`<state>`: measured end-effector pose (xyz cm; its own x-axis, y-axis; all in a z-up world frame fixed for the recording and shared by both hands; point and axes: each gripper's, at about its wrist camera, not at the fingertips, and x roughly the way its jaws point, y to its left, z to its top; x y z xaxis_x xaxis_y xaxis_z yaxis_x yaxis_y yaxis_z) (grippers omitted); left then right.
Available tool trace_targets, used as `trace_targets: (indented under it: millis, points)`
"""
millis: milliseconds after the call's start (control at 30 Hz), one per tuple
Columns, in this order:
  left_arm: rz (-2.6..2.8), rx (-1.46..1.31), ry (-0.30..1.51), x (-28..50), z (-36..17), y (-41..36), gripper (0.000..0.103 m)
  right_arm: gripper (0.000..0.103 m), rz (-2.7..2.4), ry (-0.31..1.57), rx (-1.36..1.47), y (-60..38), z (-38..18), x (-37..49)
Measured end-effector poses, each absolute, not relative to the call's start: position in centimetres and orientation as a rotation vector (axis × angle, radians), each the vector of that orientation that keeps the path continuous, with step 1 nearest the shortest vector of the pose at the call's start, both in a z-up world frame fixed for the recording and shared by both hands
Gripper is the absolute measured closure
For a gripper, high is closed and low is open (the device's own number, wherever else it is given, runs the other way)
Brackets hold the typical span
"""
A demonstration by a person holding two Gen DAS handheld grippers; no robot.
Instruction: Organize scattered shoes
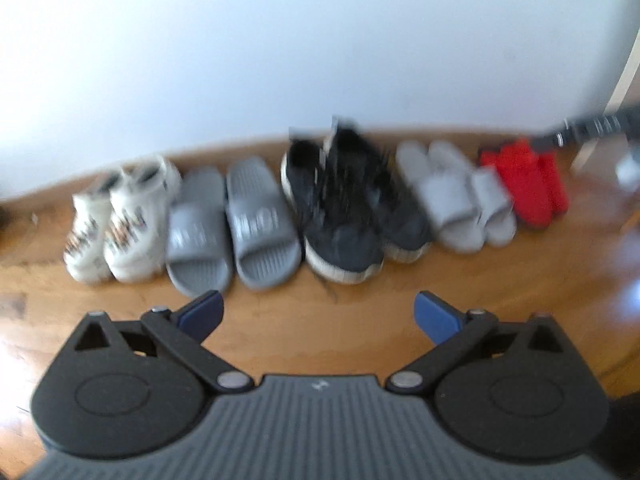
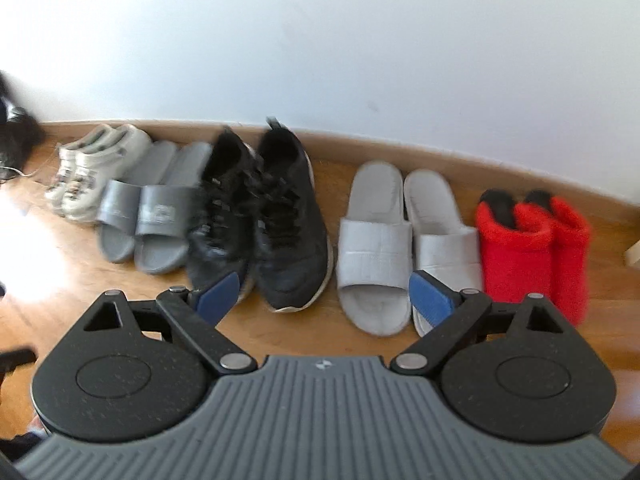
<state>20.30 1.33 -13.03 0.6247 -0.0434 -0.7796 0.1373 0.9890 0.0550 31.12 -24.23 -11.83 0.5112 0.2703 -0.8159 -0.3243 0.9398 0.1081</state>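
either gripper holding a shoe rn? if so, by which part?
Nothing held. The left hand-held gripper and right hand-held gripper are both open and empty, short of the shoe row.

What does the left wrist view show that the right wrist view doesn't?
Only the left wrist view: a dark striped object at the far right, too blurred to identify. Only the right wrist view: a dark object at the far left by the wall. Both share the row: white clogs, dark grey slides, black sneakers, light grey slides, red slippers.
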Motion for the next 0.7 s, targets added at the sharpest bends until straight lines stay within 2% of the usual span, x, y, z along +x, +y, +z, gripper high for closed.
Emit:
trace_targets:
  millis: [33, 167, 233, 333, 433, 700]
  points:
    - [-0.113, 0.134, 0.862, 19.6, -10.6, 0.6, 0.0, 0.01, 0.358, 0.963, -0.058, -24.2, -10.8, 30.4]
    - [-0.142, 0.194, 0.763, 15.4, -0.9, -1.9, 0.0, 0.005, 0.377, 0.884, -0.031, -23.7, -1.0, 23.8]
    - [-0.098, 0.206, 0.738, 13.1, 2.2, -2.9, 0.0, 0.001, 0.372, 0.832, -0.006, -23.6, 3.2, 20.1]
    - [-0.022, 0.176, 0.721, 10.1, 5.1, -4.1, 0.0, 0.001, 0.349, 0.761, 0.055, -23.8, 7.1, 15.6]
    - [0.04, 0.132, 0.692, 7.5, 5.7, -4.8, 0.0, 0.001, 0.319, 0.726, 0.112, -24.2, 8.0, 13.0]
    - [0.148, 0.073, 0.765, 5.3, 2.7, -4.3, 0.0, 0.001, 0.283, 0.802, 0.078, -22.8, 3.8, 10.0]
